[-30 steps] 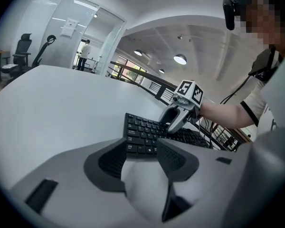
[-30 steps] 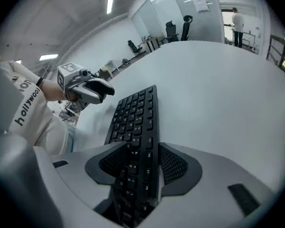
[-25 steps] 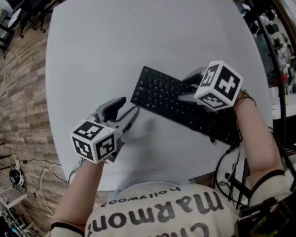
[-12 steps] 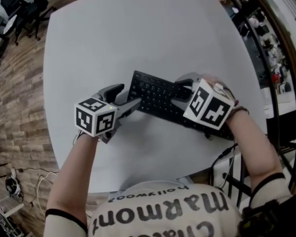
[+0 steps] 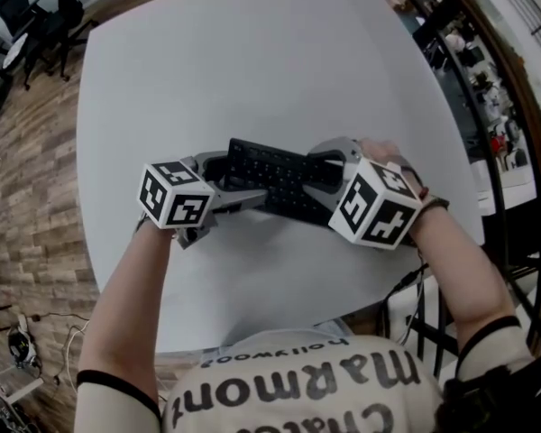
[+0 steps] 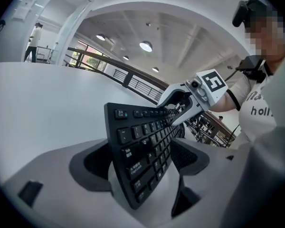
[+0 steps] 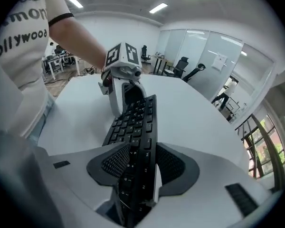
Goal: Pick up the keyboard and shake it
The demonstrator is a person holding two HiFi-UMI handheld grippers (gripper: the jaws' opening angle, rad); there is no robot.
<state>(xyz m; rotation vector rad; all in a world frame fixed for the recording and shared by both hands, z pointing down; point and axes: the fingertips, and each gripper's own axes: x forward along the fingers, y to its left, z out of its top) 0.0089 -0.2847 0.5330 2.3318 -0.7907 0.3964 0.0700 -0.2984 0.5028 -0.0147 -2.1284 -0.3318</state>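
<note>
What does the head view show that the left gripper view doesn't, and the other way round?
Only the head view: the wood floor, office chairs and the person's left forearm. Only the left gripper view: ceiling lights, a railing and the legends on the keyboard keys. Both: the keyboard, the white table, the left gripper, its jaws just opened wider and apart around one end, and the right gripper, its jaws just closing, clamped on the other end.

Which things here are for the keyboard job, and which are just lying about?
For the job: flat black plastic keyboard; grey right tool, jaws just closing on it; grey left tool, jaws just opened around its other end.
Just lying about: black office chairs; loose cables on the wooden floor.
</note>
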